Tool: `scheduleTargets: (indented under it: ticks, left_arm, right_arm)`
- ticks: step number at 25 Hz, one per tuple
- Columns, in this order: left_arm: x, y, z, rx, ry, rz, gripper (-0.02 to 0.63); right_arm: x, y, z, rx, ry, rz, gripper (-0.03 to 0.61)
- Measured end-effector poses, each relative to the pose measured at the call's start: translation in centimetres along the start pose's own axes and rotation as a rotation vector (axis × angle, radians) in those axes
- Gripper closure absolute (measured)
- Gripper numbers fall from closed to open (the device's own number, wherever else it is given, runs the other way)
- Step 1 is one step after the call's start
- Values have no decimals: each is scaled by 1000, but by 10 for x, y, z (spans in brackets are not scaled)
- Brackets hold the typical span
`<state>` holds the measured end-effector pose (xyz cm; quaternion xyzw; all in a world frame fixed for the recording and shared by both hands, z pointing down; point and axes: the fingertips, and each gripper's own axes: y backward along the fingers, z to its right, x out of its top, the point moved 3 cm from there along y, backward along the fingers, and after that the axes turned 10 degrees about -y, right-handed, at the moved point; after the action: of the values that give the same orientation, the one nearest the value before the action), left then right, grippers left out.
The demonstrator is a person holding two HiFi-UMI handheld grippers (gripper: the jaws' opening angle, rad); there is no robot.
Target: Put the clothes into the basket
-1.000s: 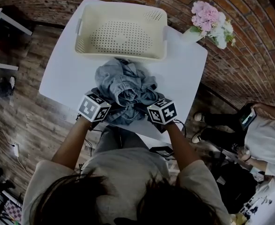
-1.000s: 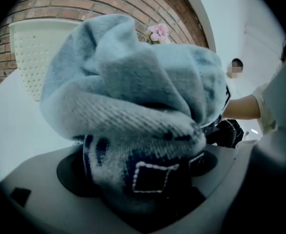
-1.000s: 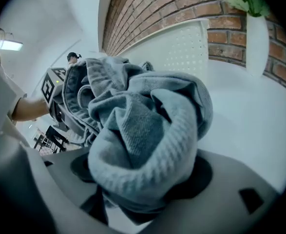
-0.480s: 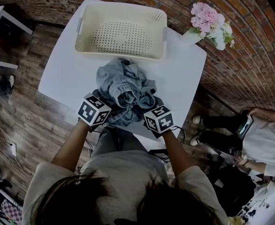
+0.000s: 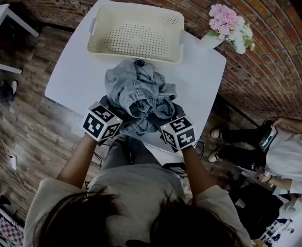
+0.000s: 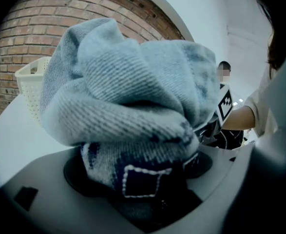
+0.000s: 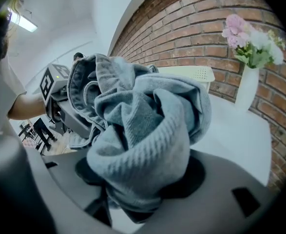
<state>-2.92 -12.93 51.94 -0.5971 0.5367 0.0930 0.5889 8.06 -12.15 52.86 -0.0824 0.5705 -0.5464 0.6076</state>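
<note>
A crumpled pile of blue-grey denim clothes (image 5: 140,94) lies on the white table (image 5: 73,81), just in front of the cream perforated basket (image 5: 135,55), which is empty. My left gripper (image 5: 112,112) bites the pile's near left edge; in the left gripper view thick denim folds (image 6: 133,96) fill the left gripper (image 6: 138,179) jaws. My right gripper (image 5: 165,120) grips the near right edge, and a roll of the cloth (image 7: 143,130) is pinched in the right gripper (image 7: 143,179). Cloth hides both sets of fingertips.
A white vase of pink flowers (image 5: 228,24) stands at the table's far right corner beside the basket. A brick wall runs behind. A seated person (image 5: 289,148) is at the right, white furniture (image 5: 1,19) at the left.
Both grippers have closed onto the near edge of the pile and drawn slightly toward me. The cloth has bunched up between them. The basket has not moved.
</note>
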Motion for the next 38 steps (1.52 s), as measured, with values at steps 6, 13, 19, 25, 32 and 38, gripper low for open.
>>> scheduleTargets:
  ticks: [6,13,19,25,32,38]
  left_arm:
    - [15,20,16,32,-57,26,199]
    - [34,45,31,86,-103,86,199]
    - [61,68,38,148,-157,150,199]
    - [92,86,37,186,-222,192,199]
    - [126,105,40,236,-280,253,198]
    - [145,114,36,272,-303,284,199]
  right_arm:
    - [8,22,-14,-17,24,57,302]
    - [25,48,-31,-39,92,122,302]
    - [52,71,-43,-75,165,192,302]
    - [82,89,-48,-89,210,264,302]
    - [114,113,-53,-123,274,339,302]
    - [137,121,-53,-136,314,377,302]
